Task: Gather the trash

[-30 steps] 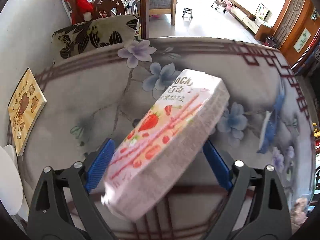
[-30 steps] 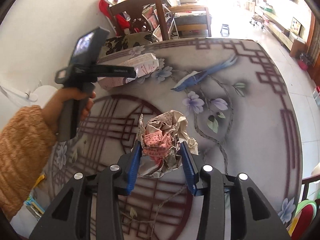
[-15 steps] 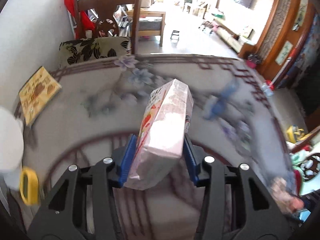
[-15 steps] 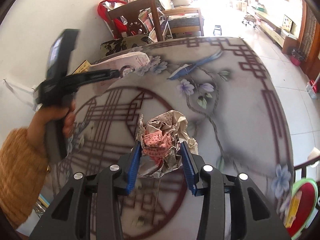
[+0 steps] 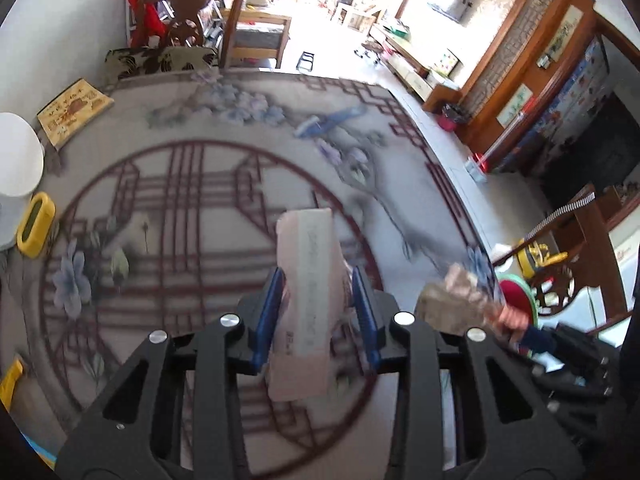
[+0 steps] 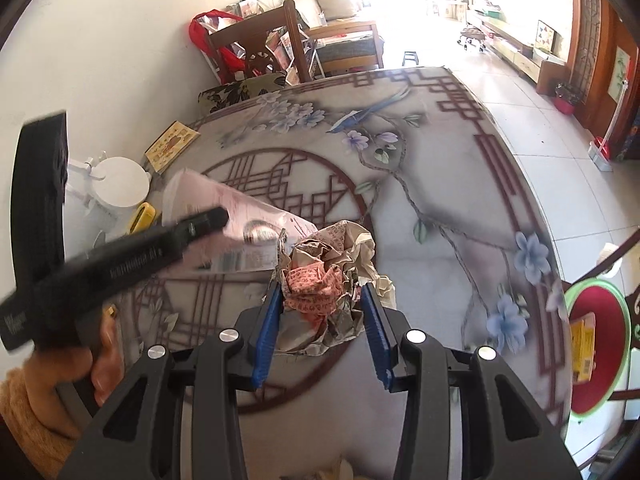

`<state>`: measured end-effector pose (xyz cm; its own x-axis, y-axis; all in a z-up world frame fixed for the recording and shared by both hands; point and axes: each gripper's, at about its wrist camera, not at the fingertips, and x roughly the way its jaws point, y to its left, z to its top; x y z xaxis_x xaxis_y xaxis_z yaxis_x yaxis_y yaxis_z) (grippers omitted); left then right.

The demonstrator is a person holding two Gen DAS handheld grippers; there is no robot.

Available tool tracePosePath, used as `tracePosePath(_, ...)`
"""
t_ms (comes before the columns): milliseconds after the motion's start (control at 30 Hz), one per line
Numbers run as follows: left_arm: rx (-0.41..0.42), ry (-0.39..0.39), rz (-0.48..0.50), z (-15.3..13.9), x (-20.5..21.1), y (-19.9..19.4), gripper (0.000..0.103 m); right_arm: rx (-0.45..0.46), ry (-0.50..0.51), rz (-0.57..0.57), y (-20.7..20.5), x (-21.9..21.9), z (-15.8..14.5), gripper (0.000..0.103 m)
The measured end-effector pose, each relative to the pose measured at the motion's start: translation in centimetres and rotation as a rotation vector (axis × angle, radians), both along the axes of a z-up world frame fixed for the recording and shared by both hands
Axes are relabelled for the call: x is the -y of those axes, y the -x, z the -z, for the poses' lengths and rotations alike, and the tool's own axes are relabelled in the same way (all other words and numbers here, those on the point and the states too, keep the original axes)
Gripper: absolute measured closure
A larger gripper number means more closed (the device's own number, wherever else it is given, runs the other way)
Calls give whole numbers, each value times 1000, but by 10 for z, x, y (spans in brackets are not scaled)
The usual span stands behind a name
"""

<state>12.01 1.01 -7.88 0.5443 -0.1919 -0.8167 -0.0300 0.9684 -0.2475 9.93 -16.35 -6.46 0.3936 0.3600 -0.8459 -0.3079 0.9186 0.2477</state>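
A pink strawberry snack box (image 5: 308,240) stands edge-on between the blue pads of my left gripper (image 5: 315,276), lifted above the patterned table (image 5: 200,140). The jaws are closing and the pads press on the box's sides. My right gripper (image 6: 320,292) is shut on a crumpled wad of printed paper (image 6: 332,264), also held off the table. The right wrist view shows the box (image 6: 248,216) just left of the wad, with a hand (image 6: 96,368) in an orange sleeve holding the left gripper. In the left wrist view the wad (image 5: 456,300) hangs at the right.
A yellow object (image 5: 36,230), a white round thing (image 5: 16,160) and a yellow printed card (image 5: 74,110) sit along the table's left side. A wooden chair (image 5: 192,8) stands behind the table. A red stool with a green rim (image 6: 596,344) is off the right edge.
The left jaws closed onto the snack box, which turned edge-on and was lifted and carried back towards the table's middle. The right gripper carried the paper wad towards the table's near right side.
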Motion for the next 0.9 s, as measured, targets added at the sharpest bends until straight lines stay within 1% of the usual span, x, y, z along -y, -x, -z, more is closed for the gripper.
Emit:
tracePosePath(133, -67, -23, 61, 15, 11, 24, 69, -22, 9, 21, 18, 10, 0, 63)
tracePosePath(200, -111, -46, 76, 28, 14, 34, 69, -25, 12, 34, 27, 15, 0, 63)
tracePosePath(233, -128, -46, 79, 33, 14, 37, 62, -29, 14, 46, 33, 19, 1, 63)
tracePosePath(267, -144, -45, 79, 39, 15, 39, 47, -33, 14, 55, 36, 22, 2, 63)
tracePosePath(333, -153, -57, 78, 49, 17, 41, 33, -46, 13, 74, 42, 27, 4, 62)
tracePosePath(433, -186, -95, 106, 69, 26, 32, 29, -66, 24, 88, 50, 32, 10, 62)
tracePosePath(467, -198, -104, 112, 75, 28, 29, 25, -71, 25, 92, 53, 33, 12, 62)
tracePosePath(533, -222, -80, 120, 81, 31, 25, 22, -94, 27, 98, 58, 34, 18, 61)
tracePosePath(600, -236, -61, 128, 84, 36, 23, 22, -123, 34, 104, 65, 36, 27, 61)
tracePosePath(700, -251, -68, 151, 95, 45, 22, 22, -173, 23, 120, 71, 40, 39, 61)
tracePosePath(800, -273, -45, 154, 105, 52, 22, 22, -199, 19, 132, 76, 42, 45, 61)
tracePosePath(833, -273, -40, 154, 106, 53, 22, 26, -200, 22, 134, 77, 42, 46, 61)
tracePosePath(867, -271, -28, 158, 106, 54, 23, 41, -200, 26, 137, 78, 43, 46, 61)
tracePosePath(900, -274, -19, 167, 107, 55, 23, 51, -200, 27, 139, 80, 44, 46, 61)
